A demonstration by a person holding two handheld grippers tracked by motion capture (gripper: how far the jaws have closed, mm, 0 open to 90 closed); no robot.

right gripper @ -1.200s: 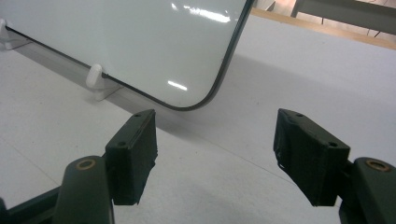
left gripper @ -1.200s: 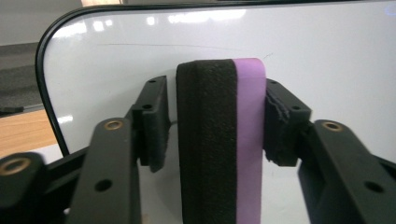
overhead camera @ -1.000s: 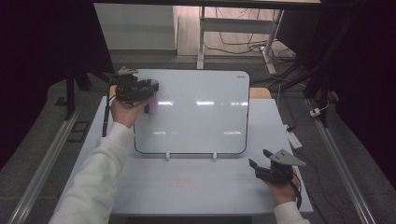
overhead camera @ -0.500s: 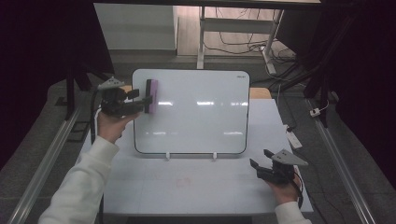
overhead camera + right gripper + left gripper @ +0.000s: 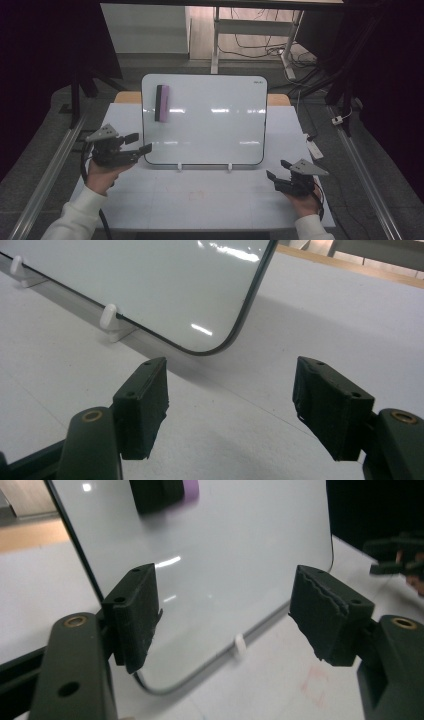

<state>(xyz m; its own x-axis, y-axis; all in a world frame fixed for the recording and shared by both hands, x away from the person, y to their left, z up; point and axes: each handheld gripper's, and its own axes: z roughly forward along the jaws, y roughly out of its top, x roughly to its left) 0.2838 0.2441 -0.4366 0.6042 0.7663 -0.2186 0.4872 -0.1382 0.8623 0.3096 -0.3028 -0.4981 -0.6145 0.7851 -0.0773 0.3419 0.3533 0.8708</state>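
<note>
A whiteboard [image 5: 204,120] is propped nearly upright on small white clips [image 5: 179,166] at the middle of the desk [image 5: 200,205], so its face is presented to the person. An eraser [image 5: 161,103] is stuck at its upper left corner, presumably by magnet. The left tool [image 5: 134,143] is held wide open and empty beside the board's lower left edge; the right tool [image 5: 276,178], equally open and empty, is rested low on the desk, clear of the board.

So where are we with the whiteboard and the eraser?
Done: the whiteboard looks wiped clean, and the purple eraser sits on its upper left corner. In hand: nothing; the left gripper and right gripper are open and empty. Left: nothing obvious.
</note>
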